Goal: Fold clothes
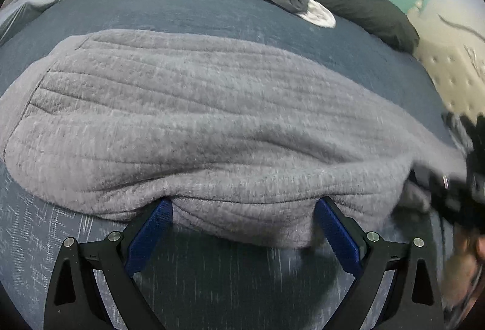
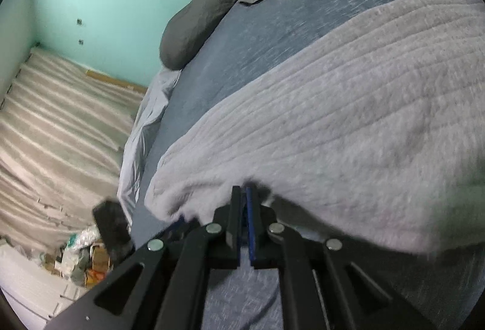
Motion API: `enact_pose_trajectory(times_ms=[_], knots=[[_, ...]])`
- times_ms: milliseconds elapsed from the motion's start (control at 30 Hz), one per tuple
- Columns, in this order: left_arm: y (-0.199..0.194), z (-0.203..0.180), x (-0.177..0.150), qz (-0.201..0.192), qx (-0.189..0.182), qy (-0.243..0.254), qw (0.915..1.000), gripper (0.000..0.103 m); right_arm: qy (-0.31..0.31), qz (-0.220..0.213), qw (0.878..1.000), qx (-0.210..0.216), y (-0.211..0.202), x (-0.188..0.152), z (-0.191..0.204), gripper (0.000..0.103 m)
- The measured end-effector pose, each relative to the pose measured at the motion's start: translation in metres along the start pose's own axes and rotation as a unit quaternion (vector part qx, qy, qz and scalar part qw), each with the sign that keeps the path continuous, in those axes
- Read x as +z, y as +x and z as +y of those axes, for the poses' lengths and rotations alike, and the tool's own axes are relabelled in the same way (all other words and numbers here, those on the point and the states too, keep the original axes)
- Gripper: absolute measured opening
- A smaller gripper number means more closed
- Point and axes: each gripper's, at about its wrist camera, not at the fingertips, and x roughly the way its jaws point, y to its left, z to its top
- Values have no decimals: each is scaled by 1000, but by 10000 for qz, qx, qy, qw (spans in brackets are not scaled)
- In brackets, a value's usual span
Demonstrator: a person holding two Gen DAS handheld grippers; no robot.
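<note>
Light was dim, even and cool, without glare. Both fisheye views bowed strongly toward black corners. Motion blur smeared the lower right edge; shadows stayed soft.

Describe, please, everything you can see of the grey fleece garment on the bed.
The grey fleece garment looks soft, fuzzy and ribbed with stitched lines. It lies spread across the blue bedcover. The open left gripper straddles its near edge; the right gripper is shut at its hem.
</note>
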Motion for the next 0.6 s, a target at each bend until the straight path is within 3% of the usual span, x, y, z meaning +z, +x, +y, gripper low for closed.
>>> enact_pose_trajectory(times_ms=[67, 133, 167, 200, 267, 600], knots=[[1, 1, 3, -36, -2, -113, 9999, 98, -241, 239, 9994, 65, 6, -10, 11, 5], [2, 1, 6, -68, 32, -165, 9998, 98, -397, 213, 9990, 26, 9, -14, 15, 5], [2, 1, 7, -73, 36, -177, 9998, 98, -496, 289, 9983, -24, 15, -18, 17, 9], [2, 1, 7, -71, 30, -179, 9998, 98, -517, 369, 9980, -44, 18, -19, 17, 13], [2, 2, 8, -68, 17, -183, 9998, 98, -609, 505, 9968, -102, 24, -22, 16, 39], [2, 7, 12, -39, -109, -229, 9997, 98, -1110, 627, 9912, -357, 46, -28, 23, 39]])
